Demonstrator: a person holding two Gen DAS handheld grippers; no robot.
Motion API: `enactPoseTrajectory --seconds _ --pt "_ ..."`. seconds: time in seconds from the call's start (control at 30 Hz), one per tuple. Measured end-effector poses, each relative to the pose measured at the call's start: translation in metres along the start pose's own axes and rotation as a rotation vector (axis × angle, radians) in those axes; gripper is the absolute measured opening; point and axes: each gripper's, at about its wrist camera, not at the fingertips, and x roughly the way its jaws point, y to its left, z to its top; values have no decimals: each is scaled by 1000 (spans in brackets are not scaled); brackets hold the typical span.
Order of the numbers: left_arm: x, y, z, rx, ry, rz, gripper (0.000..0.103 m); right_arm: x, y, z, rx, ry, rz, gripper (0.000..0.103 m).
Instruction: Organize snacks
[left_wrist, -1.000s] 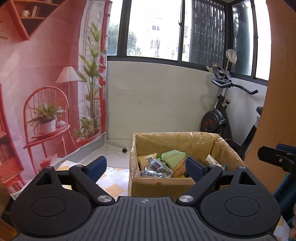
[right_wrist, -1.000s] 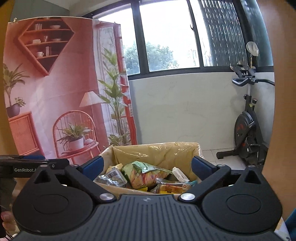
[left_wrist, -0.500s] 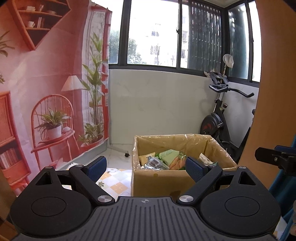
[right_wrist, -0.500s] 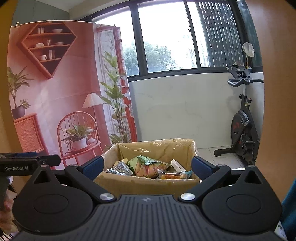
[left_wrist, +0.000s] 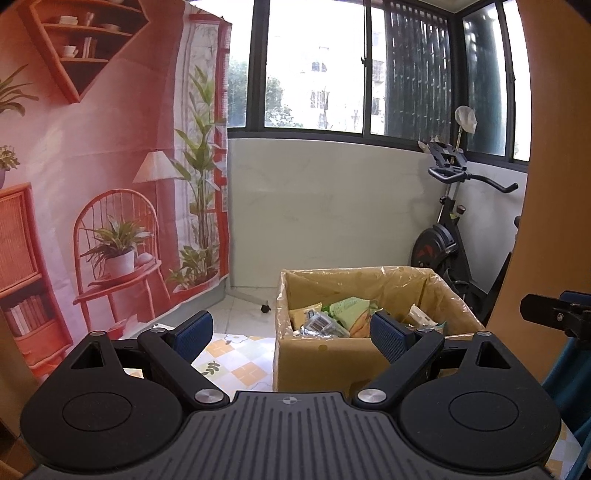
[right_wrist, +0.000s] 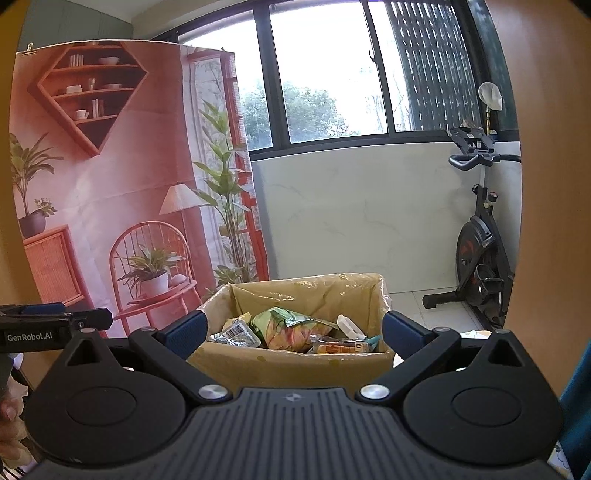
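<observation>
A cardboard box (left_wrist: 332, 360) (right_wrist: 288, 363) lined with clear plastic stands ahead on a patterned cloth. It holds several snack packets: a green and orange bag (right_wrist: 291, 328) (left_wrist: 351, 310), a silver barcoded pack (right_wrist: 236, 334) (left_wrist: 321, 325), an orange bar (right_wrist: 340, 347) and a white packet (right_wrist: 349, 325). My left gripper (left_wrist: 291, 334) is open and empty, back from the box. My right gripper (right_wrist: 293, 332) is open too, with nothing between its fingers. Each gripper shows at the edge of the other's view.
A printed backdrop (left_wrist: 92, 184) of a chair and shelves hangs on the left. An exercise bike (left_wrist: 450, 236) (right_wrist: 480, 266) stands at the right by the white wall under the windows. The checked cloth (left_wrist: 229, 358) lies left of the box. An orange panel (left_wrist: 554, 147) borders the right.
Both grippers have tilted up and drawn back from the box, so it sits lower and smaller in each view. Both stay open and empty.
</observation>
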Motion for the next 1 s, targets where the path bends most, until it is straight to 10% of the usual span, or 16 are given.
enactPoseTrajectory --seconds 1.0 --pt "-1 0 3 9 4 -14 93 8 0 0 15 21 -36 103"
